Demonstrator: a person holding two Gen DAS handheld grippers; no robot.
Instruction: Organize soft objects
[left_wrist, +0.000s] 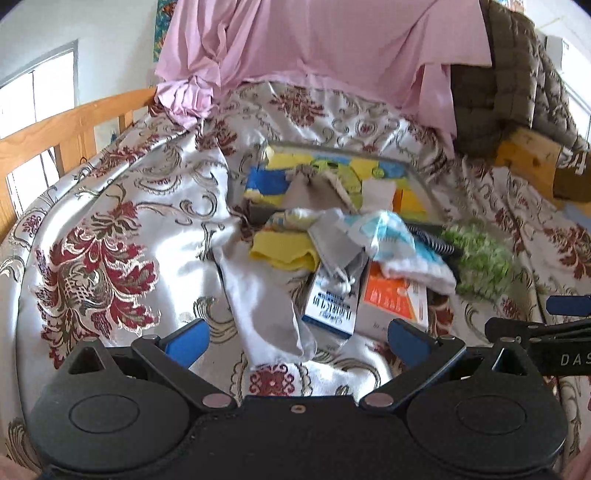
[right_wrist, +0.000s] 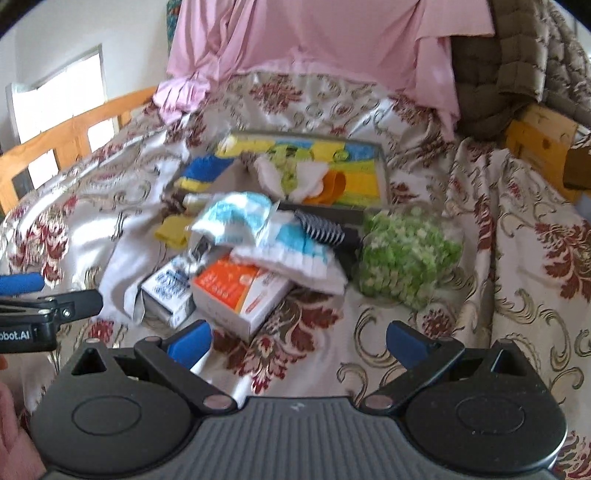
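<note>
A: Nearest the left gripper (left_wrist: 297, 341) lies a pale grey cloth (left_wrist: 266, 314) on the bed (left_wrist: 92, 229), between jaws spread wide and gripping nothing.

B: And the right gripper (right_wrist: 297, 343)?

A: Also wide open and empty, hovering short of the orange box (right_wrist: 240, 291).

B: Risks?

A: The soft things are tangled with boxes; lifting the blue-and-white cloth (right_wrist: 258, 229) may drag the black comb (right_wrist: 321, 225) along, I'd guess.

Ahead of the gripper lies a bed covered with a shiny floral bedspread (left_wrist: 110, 229). A wooden rail (left_wrist: 70, 125) stands at its left, with a bright window (left_wrist: 33, 92) in the white wall (left_wrist: 92, 26) behind. Daylight falls across the bed.
</note>
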